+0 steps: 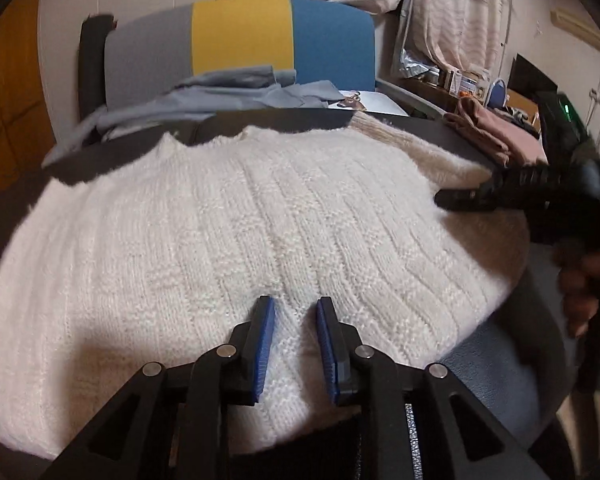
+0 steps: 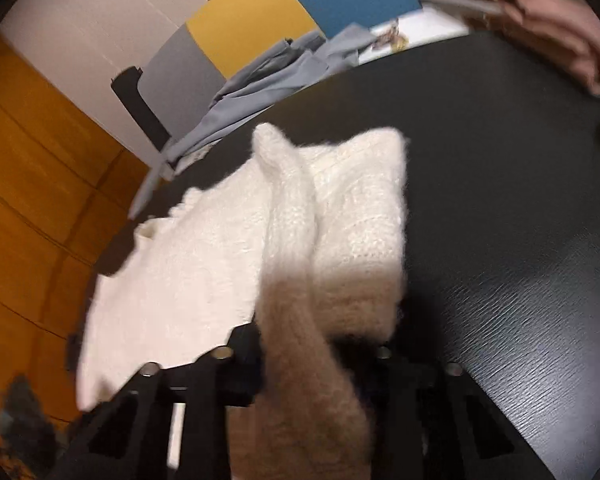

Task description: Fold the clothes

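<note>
Fig.: left gripper [image 1: 294, 344] pinches sweater [image 1: 228, 216] hem; right gripper [image 2: 300, 360] clamps sleeve [image 2: 288, 216]. We lift both evenly, w/o stretching.

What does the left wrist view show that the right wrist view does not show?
Only the left wrist view: the left tongs pinching a ridge of the white sweater, and the right tongs seen from outside.
Only the right wrist view: the sleeve bunched between the right tongs, and the orange wall.
Both: the sweater, black table, grey cloth.
</note>
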The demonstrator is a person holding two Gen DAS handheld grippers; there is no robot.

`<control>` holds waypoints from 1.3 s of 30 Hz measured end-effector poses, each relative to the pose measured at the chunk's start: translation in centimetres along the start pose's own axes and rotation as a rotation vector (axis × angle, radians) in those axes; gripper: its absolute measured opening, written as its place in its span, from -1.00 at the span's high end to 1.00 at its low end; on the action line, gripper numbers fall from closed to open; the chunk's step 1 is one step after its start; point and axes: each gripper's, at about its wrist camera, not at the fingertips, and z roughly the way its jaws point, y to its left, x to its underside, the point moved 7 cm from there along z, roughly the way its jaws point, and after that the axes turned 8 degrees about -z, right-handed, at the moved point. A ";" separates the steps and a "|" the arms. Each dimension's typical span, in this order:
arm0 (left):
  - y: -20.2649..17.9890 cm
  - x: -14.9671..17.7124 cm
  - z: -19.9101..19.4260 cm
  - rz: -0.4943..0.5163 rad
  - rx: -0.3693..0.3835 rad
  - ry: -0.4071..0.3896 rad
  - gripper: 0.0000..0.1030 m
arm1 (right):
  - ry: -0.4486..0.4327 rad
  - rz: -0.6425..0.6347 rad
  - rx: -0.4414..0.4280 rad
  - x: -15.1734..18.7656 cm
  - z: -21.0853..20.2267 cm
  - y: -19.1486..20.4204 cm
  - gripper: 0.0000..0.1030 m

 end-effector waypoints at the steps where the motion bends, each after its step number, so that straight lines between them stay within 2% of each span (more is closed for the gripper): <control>1: -0.1 0.0 0.1 -0.010 0.006 0.000 0.58 | 0.000 0.047 -0.032 0.0 -0.3 -0.1 0.49; 4: 0.4 -0.6 0.2 -0.015 0.024 0.013 0.58 | -0.010 0.142 -0.112 -0.4 -1.3 0.0 0.53; 7: 0.6 -1.3 -0.6 0.037 -0.015 0.028 0.58 | -0.014 0.154 -0.141 -1.2 -2.2 1.1 0.53; 10: 2.7 -2.4 -2.3 0.083 -0.119 -0.025 0.58 | -0.030 0.135 -0.152 -2.3 -3.2 2.7 0.54; 14: 9.5 -3.0 -3.5 -0.037 -0.242 -0.001 0.58 | -0.067 0.152 -0.156 -3.8 -5.1 3.5 0.55; 17: 13.8 -1.7 -3.1 -0.166 -0.249 0.062 0.57 | -0.097 0.154 -0.090 -4.5 -6.9 2.8 0.55; 19: 14.5 -1.2 -2.9 -0.187 -0.212 0.064 0.57 | -0.098 0.154 -0.045 -4.6 -7.6 2.3 0.55; 21: 14.3 -0.9 -2.9 -0.169 -0.225 0.054 0.57 | -0.086 0.148 -0.018 -4.6 -7.7 2.5 0.55; 24: 13.8 -0.3 -2.9 -0.143 -0.248 0.045 0.57 | -0.086 0.069 0.016 -5.0 -7.9 5.1 0.55; 30: 14.0 -0.2 -2.6 -0.161 -0.212 0.035 0.56 | -0.094 -0.232 0.100 -6.5 -7.1 14.9 0.55; 36: 14.0 -0.1 -2.6 -0.163 -0.194 0.024 0.56 | -0.026 -0.472 0.101 -4.7 -2.4 24.3 0.55; 39: 13.8 0.1 -2.7 -0.159 -0.189 0.021 0.56 | 0.042 -0.526 0.078 -2.8 0.8 27.3 0.55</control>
